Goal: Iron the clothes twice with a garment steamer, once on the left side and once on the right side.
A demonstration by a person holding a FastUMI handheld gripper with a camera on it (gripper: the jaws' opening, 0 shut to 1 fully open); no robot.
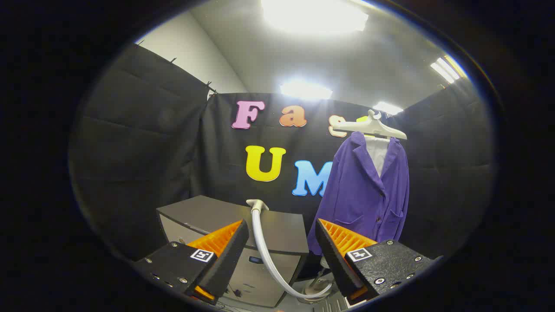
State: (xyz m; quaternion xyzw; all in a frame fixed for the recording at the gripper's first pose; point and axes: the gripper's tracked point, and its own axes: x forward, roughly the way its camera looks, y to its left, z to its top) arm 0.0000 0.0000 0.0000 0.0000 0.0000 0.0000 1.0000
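Note:
A purple jacket point(366, 190) hangs on a white hanger point(370, 125) in front of the booth wall, beyond my right finger. The steamer head point(257, 204) rests on top of a grey cabinet point(243, 229), just beyond my left finger. Its pale hose point(271, 260) curves down between my fingers to the steamer base point(318, 286) on the floor. My gripper point(282, 234) is open, with nothing pressed between the fingers; the hose passes behind the gap.
The grey cabinet stands left of the jacket, against the black cloth wall point(143, 143). Cables lie on the floor point(234, 294) at the cabinet's foot. Bright ceiling lights point(312, 17) shine overhead.

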